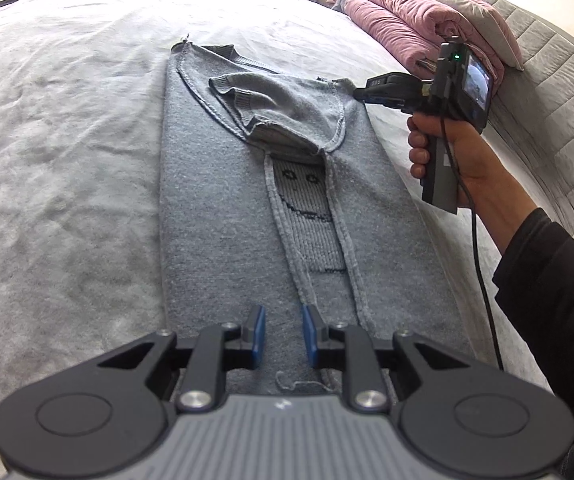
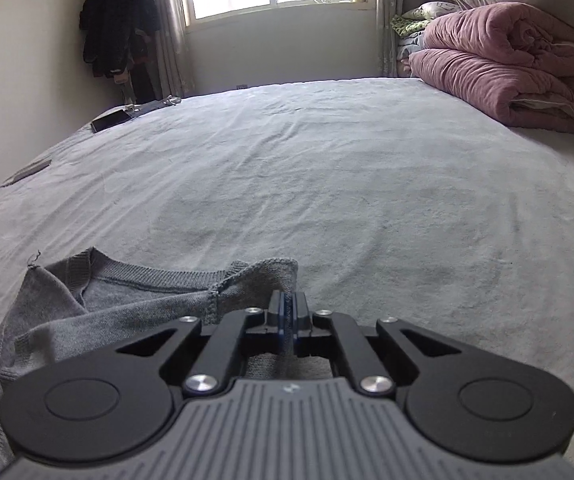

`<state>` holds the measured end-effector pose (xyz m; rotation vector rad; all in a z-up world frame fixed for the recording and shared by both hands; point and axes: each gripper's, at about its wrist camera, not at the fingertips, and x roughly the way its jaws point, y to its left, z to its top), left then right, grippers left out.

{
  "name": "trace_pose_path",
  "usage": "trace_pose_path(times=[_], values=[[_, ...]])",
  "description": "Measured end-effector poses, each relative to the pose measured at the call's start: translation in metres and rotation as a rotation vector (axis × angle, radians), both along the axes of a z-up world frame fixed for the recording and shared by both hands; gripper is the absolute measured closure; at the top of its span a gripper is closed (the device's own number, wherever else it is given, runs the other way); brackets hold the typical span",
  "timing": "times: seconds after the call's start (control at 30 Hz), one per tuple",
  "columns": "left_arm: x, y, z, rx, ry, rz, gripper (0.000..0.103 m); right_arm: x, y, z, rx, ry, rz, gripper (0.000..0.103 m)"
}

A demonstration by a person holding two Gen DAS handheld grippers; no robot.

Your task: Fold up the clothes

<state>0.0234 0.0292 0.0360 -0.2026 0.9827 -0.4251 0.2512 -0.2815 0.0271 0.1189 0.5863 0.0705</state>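
Right tongs (image 2: 288, 314) pinch sweater (image 1: 223, 216) shoulder thinly, may slip mid-fold; left tongs (image 1: 283, 334) spread, pinning nothing, so hem may drag.

Grey sweater (image 1: 215, 216), black smiley; pink quilt (image 2: 499, 68)

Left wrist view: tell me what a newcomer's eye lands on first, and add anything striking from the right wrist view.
The grey sweater lies lengthwise along the middle of the bed, both sides folded in, a knitted smiley face showing in the gap. At its far right corner the right gripper is shut on the cloth. The left gripper, partly open, sits over the near hem, and a rolled pink quilt lies far right.
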Motion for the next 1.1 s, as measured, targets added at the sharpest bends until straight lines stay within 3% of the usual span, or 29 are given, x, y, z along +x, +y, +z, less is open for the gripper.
trace_pose_path(times=[0.1, 0.23, 0.33, 0.37, 0.43, 0.67, 0.7, 0.73, 0.77, 0.93, 1.1], values=[[0.0, -0.002, 0.0, 0.003, -0.004, -0.006, 0.082, -0.002, -0.01, -0.001, 0.029, 0.0, -0.001, 0.1], [0.001, -0.003, -0.002, 0.008, -0.001, -0.012, 0.082, 0.001, -0.024, -0.003, 0.141, 0.023, 0.001, 0.098], [0.001, -0.005, -0.003, 0.013, 0.0, -0.014, 0.082, 0.002, -0.012, -0.001, 0.051, 0.016, 0.003, 0.076], [0.001, -0.006, -0.003, 0.013, -0.001, -0.014, 0.082, 0.0, -0.012, 0.001, 0.066, 0.005, 0.008, 0.058], [0.001, -0.007, -0.003, 0.013, -0.001, -0.016, 0.082, -0.003, -0.007, 0.007, 0.095, -0.03, 0.025, 0.047], [0.001, -0.008, -0.004, 0.019, 0.001, -0.024, 0.082, 0.017, 0.031, -0.005, -0.149, -0.007, 0.097, 0.048], [0.001, -0.009, -0.004, 0.021, 0.001, -0.027, 0.082, 0.02, 0.032, -0.008, -0.163, 0.003, 0.1, 0.054], [0.001, -0.009, -0.005, 0.023, 0.001, -0.029, 0.082, 0.023, 0.034, -0.011, -0.178, 0.013, 0.103, 0.083], [0.001, -0.009, -0.005, 0.025, 0.001, -0.031, 0.082, 0.023, 0.034, -0.013, -0.189, 0.02, 0.099, 0.097], [0.003, -0.009, -0.004, 0.025, 0.004, -0.037, 0.082, 0.012, 0.012, -0.001, -0.077, -0.022, 0.07, 0.097], [0.004, -0.011, -0.006, 0.031, 0.002, -0.04, 0.082, 0.016, -0.012, 0.003, 0.056, -0.004, 0.055, 0.097]])
